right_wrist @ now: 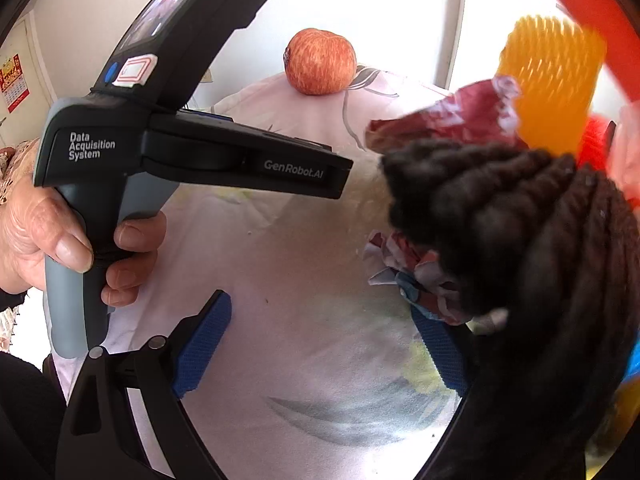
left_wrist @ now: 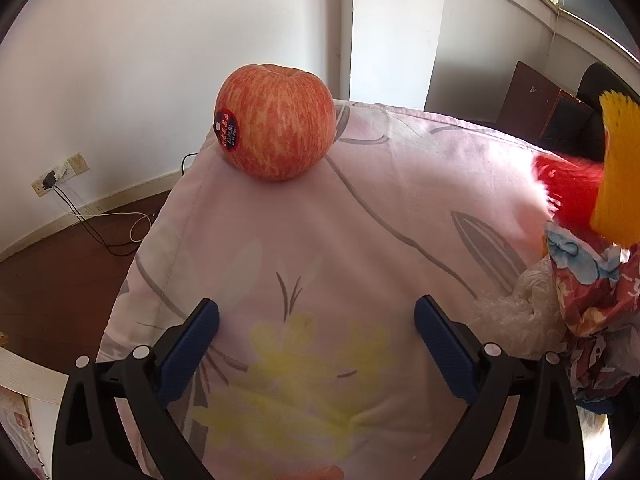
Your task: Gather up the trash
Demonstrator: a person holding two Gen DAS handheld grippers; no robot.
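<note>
A red apple [left_wrist: 275, 122] with a dark sticker sits on the far end of a pink floral pillow [left_wrist: 320, 248]; it also shows in the right wrist view [right_wrist: 321, 61]. My left gripper [left_wrist: 316, 334] is open and empty above the pillow, well short of the apple. Crumpled red and blue wrappers [left_wrist: 592, 288] and a clear plastic bag [left_wrist: 516, 316] lie at the pillow's right edge. In the right wrist view my right gripper [right_wrist: 324, 340] is open; a dark yarn bundle [right_wrist: 516, 240] and crumpled wrapper [right_wrist: 420, 280] hang close over its right finger [right_wrist: 440, 344].
A yellow foam fruit net [left_wrist: 618, 168] and red fluffy thing [left_wrist: 568, 188] sit at the right; the net also shows in the right wrist view [right_wrist: 552, 80]. The left gripper's handle [right_wrist: 132, 152] fills the right view's left. Wood floor with cables [left_wrist: 80, 240] lies left.
</note>
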